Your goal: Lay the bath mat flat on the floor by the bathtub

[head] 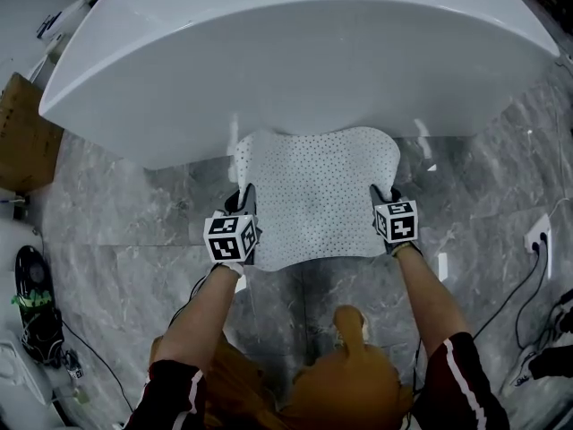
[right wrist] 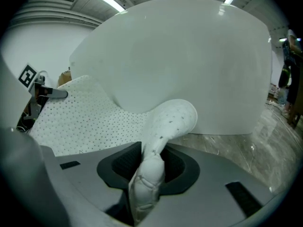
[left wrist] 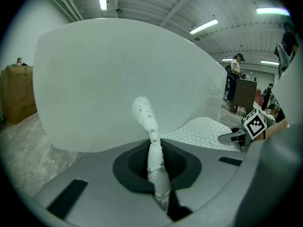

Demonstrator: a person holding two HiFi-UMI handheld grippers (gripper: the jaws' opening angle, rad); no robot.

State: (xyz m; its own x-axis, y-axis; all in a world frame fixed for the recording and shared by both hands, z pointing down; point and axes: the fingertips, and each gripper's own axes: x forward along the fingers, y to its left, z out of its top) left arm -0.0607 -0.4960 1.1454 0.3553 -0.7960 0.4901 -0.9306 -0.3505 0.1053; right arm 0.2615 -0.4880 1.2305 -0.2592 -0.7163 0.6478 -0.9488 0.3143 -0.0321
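Bath mat (head: 318, 191), the only one, is spread low over the grey floor (head: 116, 213) at the foot of the single white bathtub (head: 295, 61), with its far edge at the tub's base and its near edge toward the person. It looks about as wide as it is deep, so its long side cannot be told. Two grippers hold its near corners: the left gripper (head: 243, 193) is clamped tight on the left one, and the right gripper (head: 383, 195) pinches a fold of the right one.

Grey marble floor (head: 116, 204), white bathtub (head: 295, 52) on it, dotted bath mat (head: 318, 195) just beside, cardboard box (head: 22, 137) left
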